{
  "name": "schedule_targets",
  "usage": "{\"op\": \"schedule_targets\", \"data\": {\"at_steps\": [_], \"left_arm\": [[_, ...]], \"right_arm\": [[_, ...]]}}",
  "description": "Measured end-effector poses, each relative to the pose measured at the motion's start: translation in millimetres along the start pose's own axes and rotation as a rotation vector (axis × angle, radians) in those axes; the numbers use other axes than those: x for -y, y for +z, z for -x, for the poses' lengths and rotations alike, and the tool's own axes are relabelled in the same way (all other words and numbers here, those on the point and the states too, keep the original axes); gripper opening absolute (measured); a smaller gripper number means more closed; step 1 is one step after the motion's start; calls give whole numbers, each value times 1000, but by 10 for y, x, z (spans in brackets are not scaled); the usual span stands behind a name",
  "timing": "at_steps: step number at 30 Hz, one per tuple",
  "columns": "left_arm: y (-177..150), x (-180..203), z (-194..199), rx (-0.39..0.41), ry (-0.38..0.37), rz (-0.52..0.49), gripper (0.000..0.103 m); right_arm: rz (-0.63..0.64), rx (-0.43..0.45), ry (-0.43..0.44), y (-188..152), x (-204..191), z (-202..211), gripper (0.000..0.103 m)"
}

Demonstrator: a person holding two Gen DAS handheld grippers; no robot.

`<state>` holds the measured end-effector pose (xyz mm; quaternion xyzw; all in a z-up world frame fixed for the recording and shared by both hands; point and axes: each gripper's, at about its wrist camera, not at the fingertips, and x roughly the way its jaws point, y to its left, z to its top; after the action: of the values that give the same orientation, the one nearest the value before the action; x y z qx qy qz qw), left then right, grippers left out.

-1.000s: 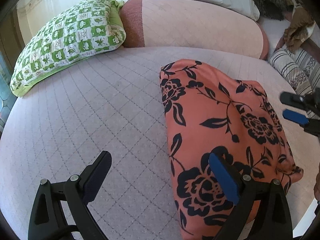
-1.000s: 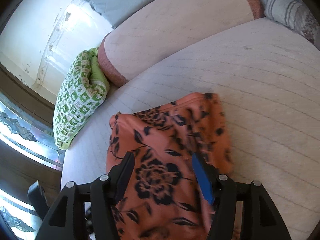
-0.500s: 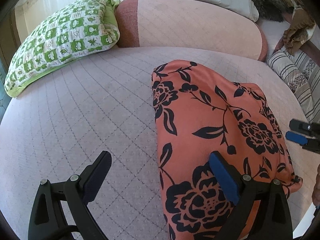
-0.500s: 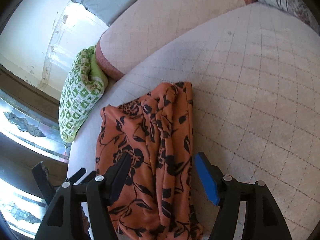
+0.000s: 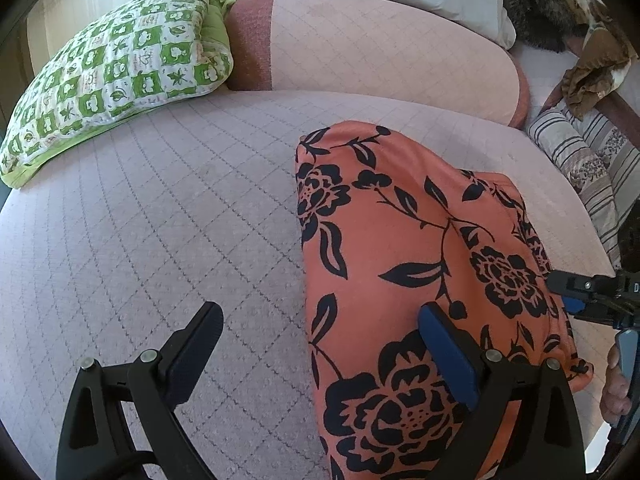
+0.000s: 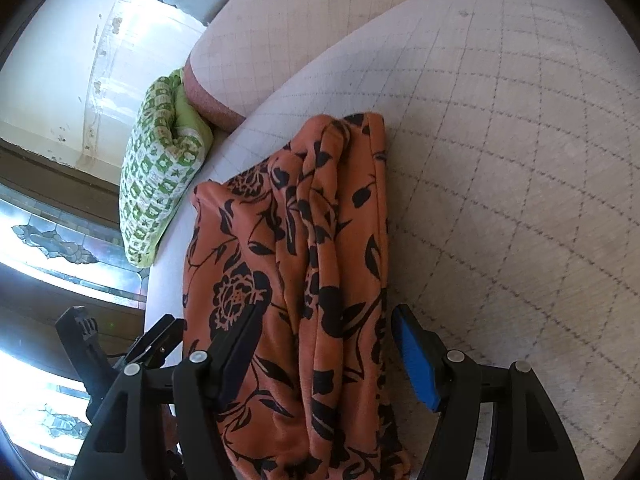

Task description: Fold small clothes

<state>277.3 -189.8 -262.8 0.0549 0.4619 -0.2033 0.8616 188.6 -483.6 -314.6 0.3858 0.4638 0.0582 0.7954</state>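
**Folded floral garment on the bed, both grippers open over it**

*Left wrist view.* The left gripper (image 5: pixel 320 340) stands wide open and holds nothing. Its blue-padded finger hangs over the orange garment with a black flower print (image 5: pixel 420 260); its black finger hangs over the bare pale pink quilted bed cover (image 5: pixel 160 220). The garment lies as a long folded bundle on the right part of the bed, its far end rounded and its left edge straight, which suggests one fold is already laid (a judgement from its shape). The right gripper (image 5: pixel 576 294) enters at the right border, just beside the garment's near right corner. Open cover stretches to the left as far as the green-and-white checked pillow (image 5: pixel 116 76), giving ample room to swing cloth that way.

*Right wrist view.* The right gripper (image 6: pixel 324 344) is open with nothing clamped; the garment (image 6: pixel 288 240) passes between its fingers, and the pads do not press it. From here the cloth shows lengthwise ridges along its right edge, so that side looks bunched, not flat. The gripper probably straddles the near end to take it for the next fold. To the right the quilted cover is free; to the left the garment lies close to the bed's edge.
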Motion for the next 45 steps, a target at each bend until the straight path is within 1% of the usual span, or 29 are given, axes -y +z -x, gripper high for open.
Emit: {"op": "schedule_targets", "data": {"at_steps": [8, 13, 17, 19, 21, 23, 26, 27, 28, 31, 32, 34, 36, 38, 39, 40, 41, 43, 45], "left_arm": [[-3, 58, 75, 18, -41, -16, 98], [-8, 75, 106, 10, -108, -21, 98], [-15, 88, 77, 3, -100, -33, 98], [-18, 84, 52, -6, -106, -34, 98], [-26, 90, 14, -26, -131, -37, 98], [-32, 87, -46, -60, -169, -33, 98], [-42, 47, -164, -118, -246, -2, 98], [-45, 31, -222, -146, -278, 13, 98], [-51, 26, -261, -163, -293, 26, 98], [-62, -21, -373, -198, -347, 81, 98], [-69, -25, -386, -199, -356, 91, 98], [-74, -13, -389, -190, -360, 92, 98], [-81, 10, -377, -186, -360, 89, 98], [-87, -4, -368, -177, -369, 97, 98], [-92, -18, -362, -171, -373, 104, 96], [-98, -22, -353, -164, -372, 109, 95], [-99, -41, -343, -160, -369, 109, 91], [-117, -63, -306, -149, -355, 104, 86], [-127, -50, -254, -129, -347, 96, 74]], "right_arm": [[-30, -37, 42, -37, 80, -81, 71], [-34, -38, 55, -27, 116, -56, 71], [-15, -39, 58, 5, 113, -17, 71], [-4, -43, 51, 1, 101, -4, 71], [-3, -47, 53, -25, 89, -9, 71], [-5, -58, 53, -41, 107, -30, 71], [-23, -64, 86, -58, 166, -48, 72], [-30, -65, 99, -56, 182, -52, 74], [-36, -67, 114, -46, 204, -63, 77], [-51, -73, 161, -16, 246, -112, 80], [-59, -70, 177, -4, 247, -136, 81], [-64, -64, 195, 7, 217, -178, 89], [-49, -55, 191, 8, 131, -223, 91], [-34, -46, 176, -5, 46, -267, 91], [-18, -39, 156, -18, -10, -293, 91], [8, -38, 131, -32, -79, -314, 88], [22, -37, 113, -43, -130, -322, 83], [50, -34, 59, -77, -229, -346, 65], [62, -20, 29, -108, -308, -351, 59]]}}
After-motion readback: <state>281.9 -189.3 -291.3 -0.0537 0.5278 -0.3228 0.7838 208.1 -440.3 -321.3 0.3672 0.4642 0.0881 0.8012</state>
